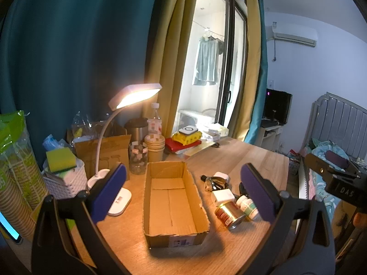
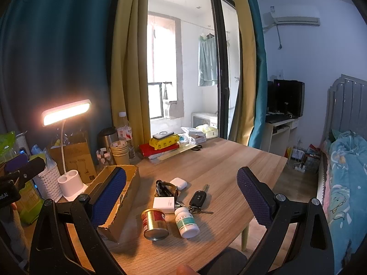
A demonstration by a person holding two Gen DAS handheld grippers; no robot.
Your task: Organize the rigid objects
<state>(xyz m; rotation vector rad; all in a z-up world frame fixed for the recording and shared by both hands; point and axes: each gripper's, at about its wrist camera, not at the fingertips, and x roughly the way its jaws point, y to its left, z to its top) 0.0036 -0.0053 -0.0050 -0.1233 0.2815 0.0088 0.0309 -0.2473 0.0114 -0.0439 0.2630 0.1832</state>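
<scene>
From the left wrist, the left gripper hung spread wide and empty above the open, shallow brown cardboard box, which lay empty on the pale wooden table. Just right of the box lay the clutter to be sorted: a gold tin can with a red label on its side, a small white pill bottle touching it, a white rectangular charger block behind them, and a white earbud case farther back. From the right wrist, the right gripper was likewise released, holding nothing, poised over that same cluster right of the box, where a black car key with its key bunch and a dark wristwatch also showed. The step in hand looked like a first pick; the can, nearest the box, seemed the easy start, best pinched across its round body so it could not roll, then lowered well inside the box wall before letting go.
</scene>
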